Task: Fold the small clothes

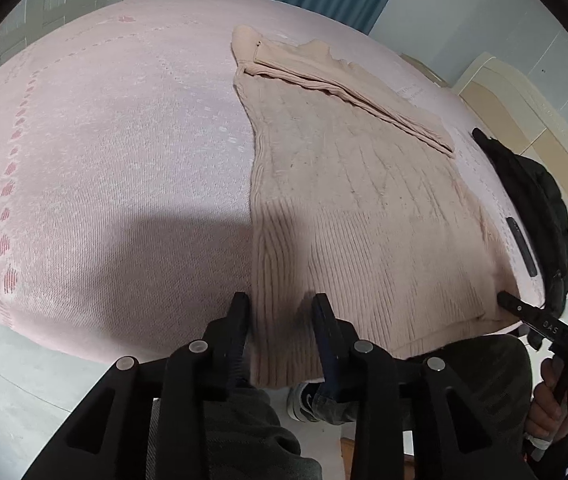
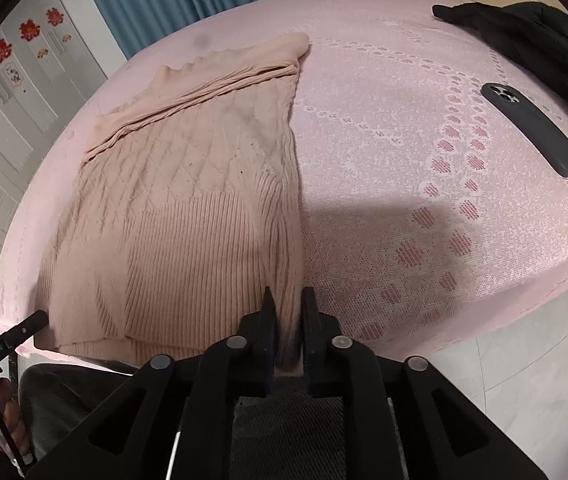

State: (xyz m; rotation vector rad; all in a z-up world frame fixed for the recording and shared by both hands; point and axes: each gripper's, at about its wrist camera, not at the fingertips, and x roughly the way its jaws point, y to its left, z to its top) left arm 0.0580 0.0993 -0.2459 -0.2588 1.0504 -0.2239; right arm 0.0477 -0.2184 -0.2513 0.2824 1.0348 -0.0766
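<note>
The sweater (image 1: 348,208) lies flat on the pink bedspread (image 1: 104,160), its ribbed hem at the near edge of the bed and hanging a little over it, the neck end away toward the far side with a sleeve folded across the chest.

Nearest the person, the left gripper (image 1: 280,312) straddles the hem's left corner with its jaws partly open; the knit runs between the fingers but the pads do not look pressed on it, so it has no real hold. The right gripper (image 2: 288,312) sits at the other hem corner, jaws close together with the sweater's edge bunched between them (it appears pinched, though the gap is not fully shut).

From here the likely trouble is a lopsided lift. If the hands rise while only the right side is caught, I judge the left corner would drop out and the fold would go crooked, dragging the tucked sleeve loose. The thick ribbed knit could also slip from a light pinch, and a deep bite might catch the bedspread along with the hem.

Further off on the right side of the bed lie a dark phone (image 2: 532,128) and, beyond it, a black jacket (image 2: 524,32). Both are well apart from the sweater, so a fold carried straight toward the neck should clear them; a sideways swing might not.
</note>
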